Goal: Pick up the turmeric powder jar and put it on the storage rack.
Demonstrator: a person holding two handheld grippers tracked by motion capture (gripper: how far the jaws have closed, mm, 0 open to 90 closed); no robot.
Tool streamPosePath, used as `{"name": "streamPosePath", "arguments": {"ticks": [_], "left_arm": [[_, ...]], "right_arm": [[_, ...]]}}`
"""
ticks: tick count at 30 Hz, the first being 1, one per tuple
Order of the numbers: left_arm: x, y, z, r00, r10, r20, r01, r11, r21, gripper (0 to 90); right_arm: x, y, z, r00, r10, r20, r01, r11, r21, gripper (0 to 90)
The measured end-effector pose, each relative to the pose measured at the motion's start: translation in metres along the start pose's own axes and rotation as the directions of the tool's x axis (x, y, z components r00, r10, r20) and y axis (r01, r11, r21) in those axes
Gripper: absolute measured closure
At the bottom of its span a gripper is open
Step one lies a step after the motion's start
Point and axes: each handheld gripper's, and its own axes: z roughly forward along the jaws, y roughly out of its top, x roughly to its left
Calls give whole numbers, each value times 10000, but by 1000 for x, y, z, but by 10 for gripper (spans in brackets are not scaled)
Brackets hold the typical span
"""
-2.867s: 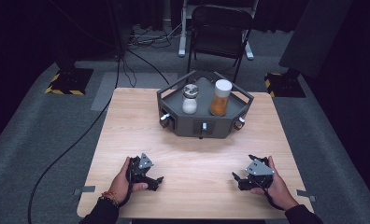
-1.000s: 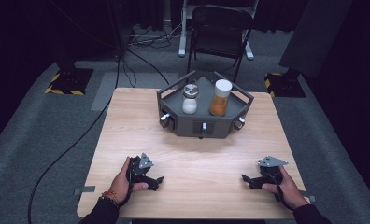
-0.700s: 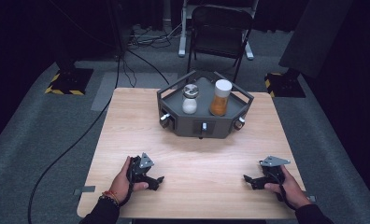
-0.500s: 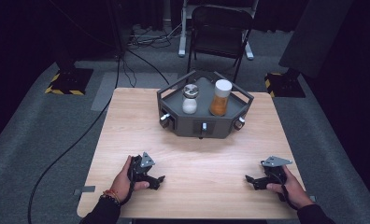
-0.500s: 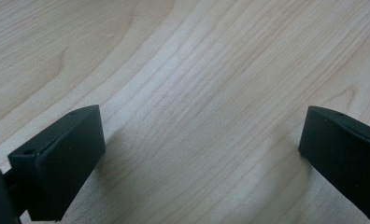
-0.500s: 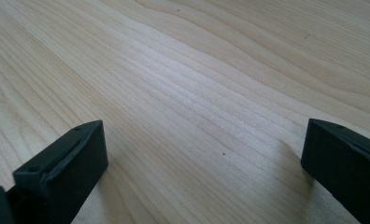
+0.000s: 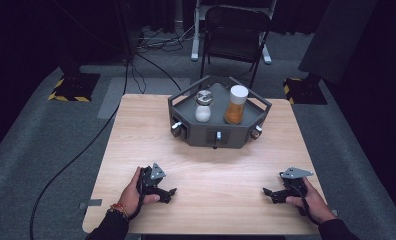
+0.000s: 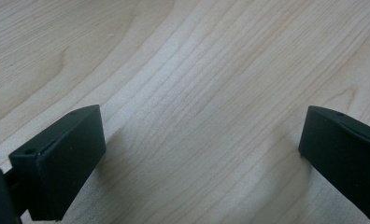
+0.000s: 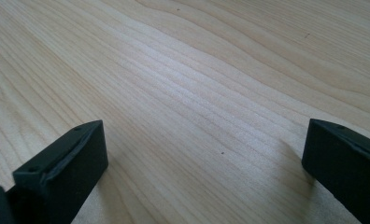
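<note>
Resting on the surface (image 7: pixel 206 165) near its front edge, the left hand-held gripper (image 7: pixel 169 193) and right hand-held gripper (image 7: pixel 267 193) both stand with jaws wide apart, nothing between them. Well beyond, a grey tray (image 7: pixel 213 136) carries a white-filled jar (image 7: pixel 203 106) and an orange-filled jar (image 7: pixel 235 104); labels illegible. Both forearms are cut off below.

bright lit table (image 7: pixel 206 165), dark surroundings, soft shadows, close gripper views slightly blurred

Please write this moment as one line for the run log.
left gripper: open, on table, empty | right gripper: open, on table, empty | two jars in grey tray, untouched
</note>
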Motion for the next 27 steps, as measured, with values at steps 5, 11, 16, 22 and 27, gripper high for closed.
{"name": "streamPosePath", "arguments": {"ticks": [5, 11, 16, 22, 27], "left_arm": [[0, 0, 0, 10000, 33, -23, -33, 10000, 0, 2], [0, 0, 0, 10000, 28, -12, -28, 10000, 1, 1], [0, 0, 0, 10000, 22, -7, -22, 10000, 6, 1], [0, 0, 0, 10000, 31, -8, -31, 10000, 0, 1], [0, 0, 0, 10000, 23, -6, -23, 10000, -3, 1]], "right_arm": [[0, 0, 0, 10000, 19, 8, -19, 10000, 6, 0], [1, 0, 0, 10000, 44, 28, -44, 10000, 8, 0], [1, 0, 0, 10000, 49, 44, -49, 10000, 10, 0], [1, 0, 0, 10000, 48, 46, -48, 10000, 9, 0], [1, 0, 0, 10000, 48, 45, -48, 10000, 7, 0]]}}
